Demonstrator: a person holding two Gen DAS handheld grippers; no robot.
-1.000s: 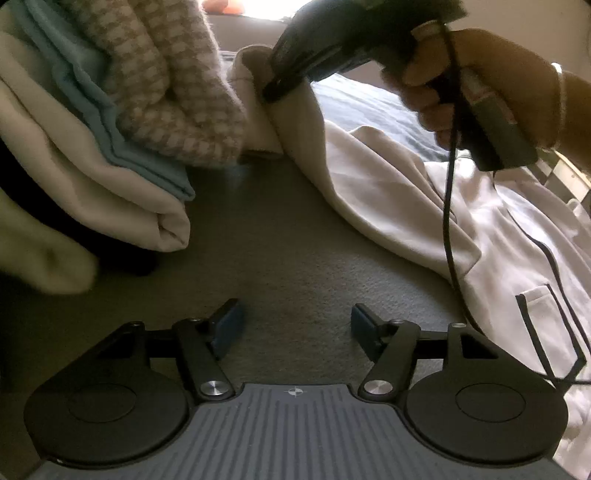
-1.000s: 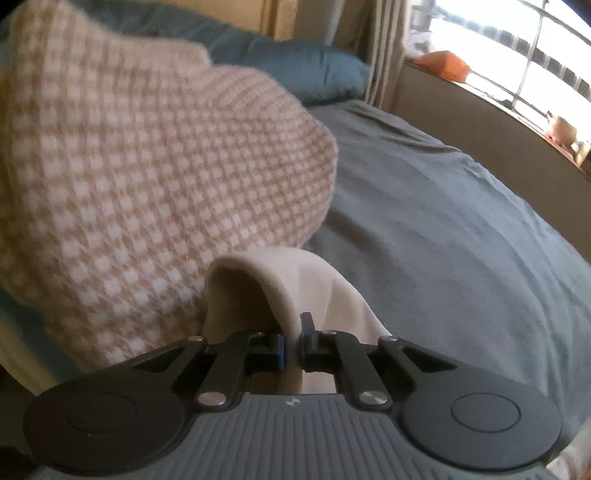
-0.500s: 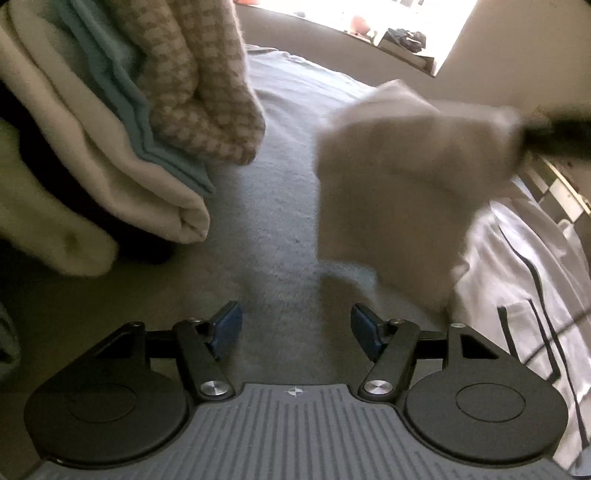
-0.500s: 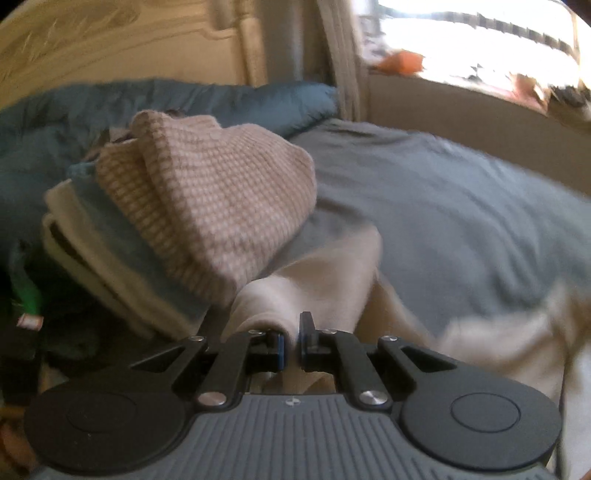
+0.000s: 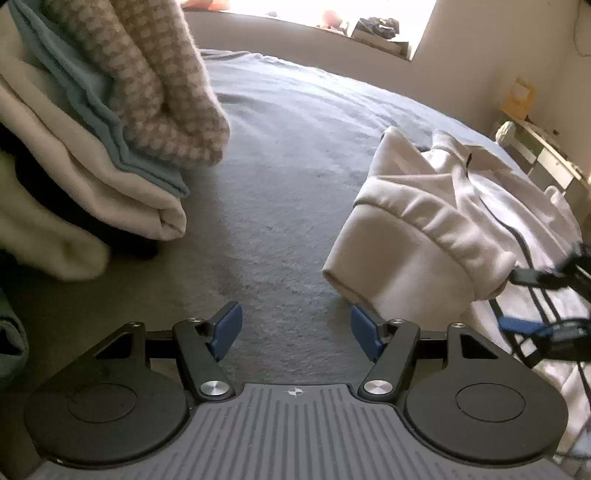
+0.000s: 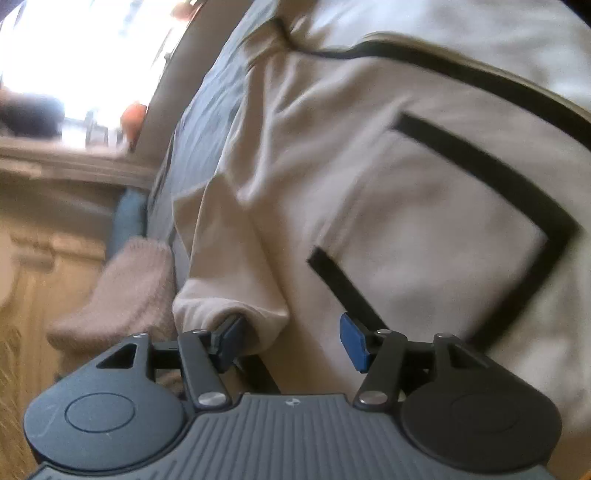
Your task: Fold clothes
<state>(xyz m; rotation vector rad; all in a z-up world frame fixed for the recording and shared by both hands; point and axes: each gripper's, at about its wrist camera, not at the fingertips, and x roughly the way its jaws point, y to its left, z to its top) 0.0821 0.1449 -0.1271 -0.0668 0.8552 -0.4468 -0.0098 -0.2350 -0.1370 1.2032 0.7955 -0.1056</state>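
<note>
On the grey bed (image 5: 295, 155), toward its right side, lies the cream jacket (image 5: 461, 206) with dark piping, its cuffed sleeve (image 5: 399, 254) folded back over the body and just beside the left tool (image 5: 295, 328). That tool hangs low over the bare blanket with its blue pads spread wide, holding nothing. The right tool (image 6: 291, 341) is tipped on its side above the jacket's pocket panel (image 6: 443, 236), jaws likewise apart; the sleeve cuff (image 6: 236, 306) touches its left pad but is not pinched. Along the bed's left edge sits a stack of folded clothes (image 5: 92, 147), a beige checked knit (image 5: 162, 85) on top, blue and cream layers under it. Behind the bed's far edge, a bright window (image 5: 314, 14).
</note>
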